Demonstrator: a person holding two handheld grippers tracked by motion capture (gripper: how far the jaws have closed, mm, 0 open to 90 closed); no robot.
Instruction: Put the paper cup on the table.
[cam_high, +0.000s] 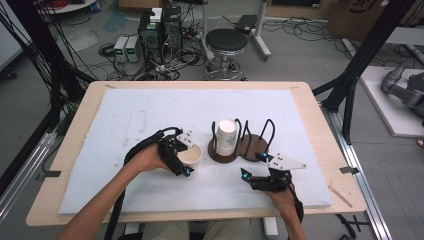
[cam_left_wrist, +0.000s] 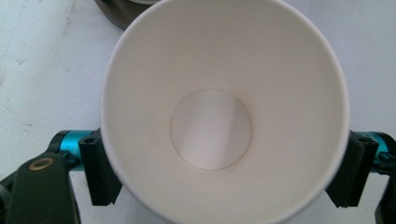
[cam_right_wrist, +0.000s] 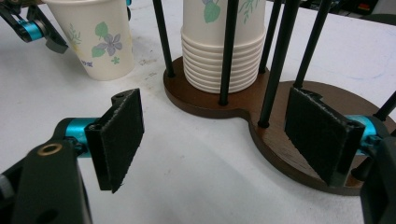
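A single paper cup (cam_high: 190, 156) is seen standing upright on the white foam sheet (cam_high: 125, 120) that covers the wooden worktop (cam_high: 320, 125), just left of the cup stand (cam_high: 250, 146). The left tool (cam_high: 180, 152) is placed around this cup. From the left gripper view the cup (cam_left_wrist: 224, 93) is looked into from above: a smooth, plain white inside with a round flat bottom is shown, and a black pad (cam_left_wrist: 98, 172) stands at each side of the wall. No squeeze in the wall is seen, and whether the pads press on it cannot be told.

The cup's outside is shown in the right gripper view (cam_right_wrist: 95, 37): purple flowers and green leaves are printed on it, and it gets narrower toward the bottom. A stack of cups (cam_right_wrist: 223, 51) with many ridged rims is seen there, kept between thin black rods on a dark brown wooden base (cam_right_wrist: 280, 135) shaped like two joined rounds. In the high view the stack (cam_high: 226, 137) is seen from the top, with the second round of the base left bare.

The right tool (cam_high: 255, 167) is held above the foam sheet near the base, well apart from the single cup. Its rough black pads (cam_right_wrist: 122, 135) are spread wide, with nothing between them.
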